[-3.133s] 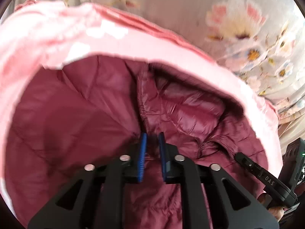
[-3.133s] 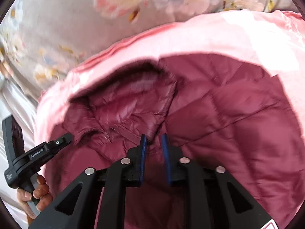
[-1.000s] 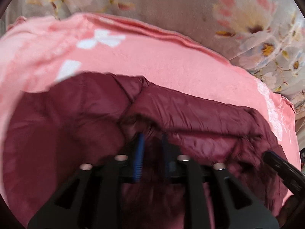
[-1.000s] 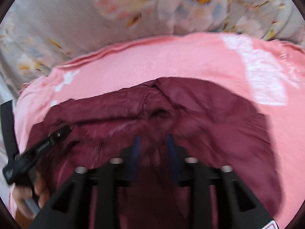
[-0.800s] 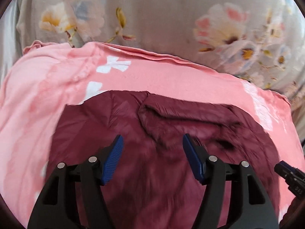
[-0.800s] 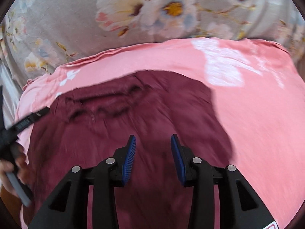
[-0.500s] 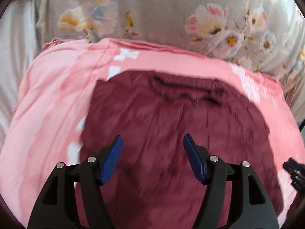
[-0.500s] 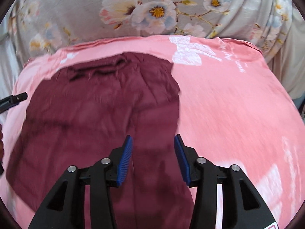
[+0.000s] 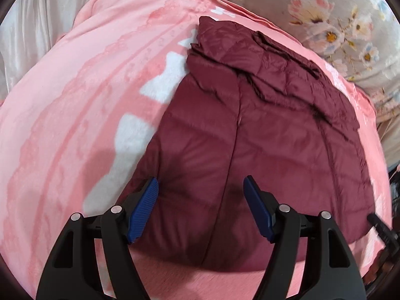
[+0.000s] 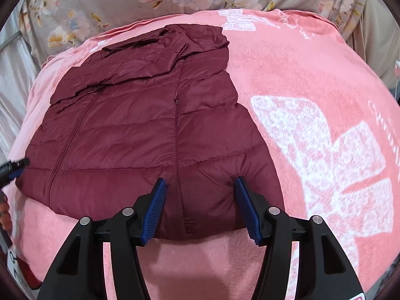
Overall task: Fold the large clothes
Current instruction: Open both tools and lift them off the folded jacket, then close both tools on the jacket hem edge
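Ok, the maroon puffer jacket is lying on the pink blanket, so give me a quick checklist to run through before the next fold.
1. Left tool free of fabric: ok, jaws opening, nothing pinched between them.
2. Right tool free of fabric: ok, jaws opening, pads clear of the cloth.
3. Maroon jacket lying flat on the pink blanket: ok, quilted panels spread out.
4. Far end smooth: not ok, the folded-over layer is bunched and wrinkled.
5. Near hem reachable: ok, it lies just ahead of both tools.
6. Layers underneath lying even: cannot tell, hidden.
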`<state>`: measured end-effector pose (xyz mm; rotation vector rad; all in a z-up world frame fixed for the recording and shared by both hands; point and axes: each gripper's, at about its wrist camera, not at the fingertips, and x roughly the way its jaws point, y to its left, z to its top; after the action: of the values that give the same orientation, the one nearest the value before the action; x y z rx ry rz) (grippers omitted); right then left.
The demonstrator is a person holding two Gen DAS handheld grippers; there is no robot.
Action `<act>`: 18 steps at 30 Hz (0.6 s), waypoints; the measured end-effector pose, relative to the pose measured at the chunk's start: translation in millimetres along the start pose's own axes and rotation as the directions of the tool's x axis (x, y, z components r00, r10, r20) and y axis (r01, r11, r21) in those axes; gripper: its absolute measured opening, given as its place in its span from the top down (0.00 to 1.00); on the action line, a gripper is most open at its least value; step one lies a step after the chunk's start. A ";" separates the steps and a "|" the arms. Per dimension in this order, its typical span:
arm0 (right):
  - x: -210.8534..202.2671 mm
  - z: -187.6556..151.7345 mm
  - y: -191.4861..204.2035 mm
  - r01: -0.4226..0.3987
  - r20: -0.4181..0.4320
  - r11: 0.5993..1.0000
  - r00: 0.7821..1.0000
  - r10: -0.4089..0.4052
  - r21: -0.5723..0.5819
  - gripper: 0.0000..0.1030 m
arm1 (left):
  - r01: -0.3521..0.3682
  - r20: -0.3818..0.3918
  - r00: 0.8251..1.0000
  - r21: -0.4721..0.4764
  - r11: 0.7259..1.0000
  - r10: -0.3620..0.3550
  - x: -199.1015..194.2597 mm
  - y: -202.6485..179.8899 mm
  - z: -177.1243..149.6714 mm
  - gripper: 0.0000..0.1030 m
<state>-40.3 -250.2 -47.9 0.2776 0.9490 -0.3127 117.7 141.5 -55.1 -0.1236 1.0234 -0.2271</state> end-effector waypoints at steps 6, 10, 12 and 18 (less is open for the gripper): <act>2.6 -0.7 -5.5 -0.032 0.002 0.998 0.999 0.032 0.048 0.44 | -0.046 0.045 0.998 -0.056 0.997 0.049 -5.7 12.5 -7.3 0.34; 2.5 -3.4 -6.9 -0.029 0.006 0.999 1.000 0.029 0.044 0.49 | -0.057 0.036 0.998 -0.048 0.997 0.059 0.1 12.9 -5.1 0.35; 1.4 -5.2 -7.1 -0.031 0.007 0.999 0.999 0.031 0.045 0.51 | -0.059 0.043 0.997 -0.031 0.998 0.060 0.8 10.1 -8.2 0.39; 0.9 -10.4 -12.5 -0.059 0.012 0.997 0.998 0.058 0.052 0.52 | -0.035 0.056 0.998 -0.040 0.999 0.037 -6.0 17.5 -14.3 0.40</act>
<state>-52.4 -258.0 -55.5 0.3503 0.9215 -0.2853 104.8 160.0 -61.1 -0.1456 0.9735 -0.1702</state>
